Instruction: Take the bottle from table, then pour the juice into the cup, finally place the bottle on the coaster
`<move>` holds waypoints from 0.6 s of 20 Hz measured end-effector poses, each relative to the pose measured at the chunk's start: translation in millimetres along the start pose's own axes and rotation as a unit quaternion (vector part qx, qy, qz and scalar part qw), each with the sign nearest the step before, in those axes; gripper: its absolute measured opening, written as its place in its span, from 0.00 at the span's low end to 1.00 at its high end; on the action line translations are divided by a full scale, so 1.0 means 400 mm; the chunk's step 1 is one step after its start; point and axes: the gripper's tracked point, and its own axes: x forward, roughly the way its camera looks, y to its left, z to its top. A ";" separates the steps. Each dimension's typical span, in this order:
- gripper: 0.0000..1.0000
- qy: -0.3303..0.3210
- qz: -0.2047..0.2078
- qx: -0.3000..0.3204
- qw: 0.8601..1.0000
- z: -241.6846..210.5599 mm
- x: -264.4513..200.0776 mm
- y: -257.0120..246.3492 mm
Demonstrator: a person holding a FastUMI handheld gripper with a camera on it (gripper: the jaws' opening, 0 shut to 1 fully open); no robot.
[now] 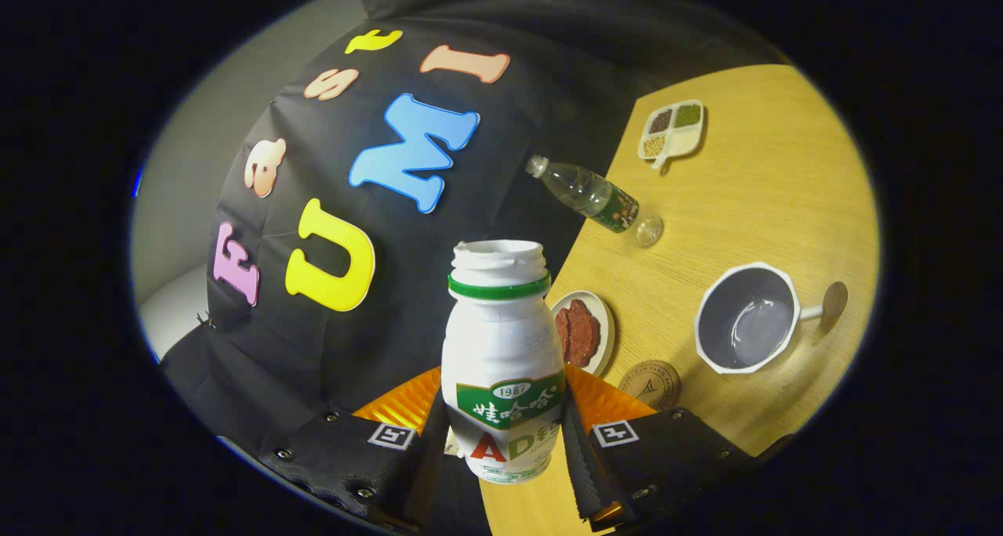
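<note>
Gripper view has the bottle (503, 363) clamped between the two fingers of the gripper (501, 442), both pads pressing on its lower, labelled half. Its neck is open, with no cap on the white rim, and the whole scene leans, so the bottle looks lifted off the counter (752, 207) and carried at a tilt. No juice can be seen leaving the mouth.

The step in hand, as I judge it, is bringing the mouth over the cup (748, 318) to pour. The cup sits well to the right of the bottle, handle pointing away, and its inside looks empty or nearly so. To pour well, carry the bottle until its mouth hangs above the cup's middle, not its near rim, then roll it slowly; the grip is low on a smooth body, so a quick tip could let it slip.

Between bottle and cup lies the coaster (649, 383), just ahead of the right finger, the place for the bottle afterwards. Just behind the bottle is a small plate (605, 334) with something dark red on it; keep the pour clear of it. Farther beyond the cup stand a clear water bottle (599, 199) and a divided dish (672, 132).
</note>
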 end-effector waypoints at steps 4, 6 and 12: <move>0.67 0.005 -0.002 -0.090 0.996 -0.009 0.005 0.014; 0.67 -0.003 -0.010 -0.147 0.989 0.001 0.003 0.020; 0.67 -0.025 -0.031 -0.307 0.951 0.009 0.003 0.030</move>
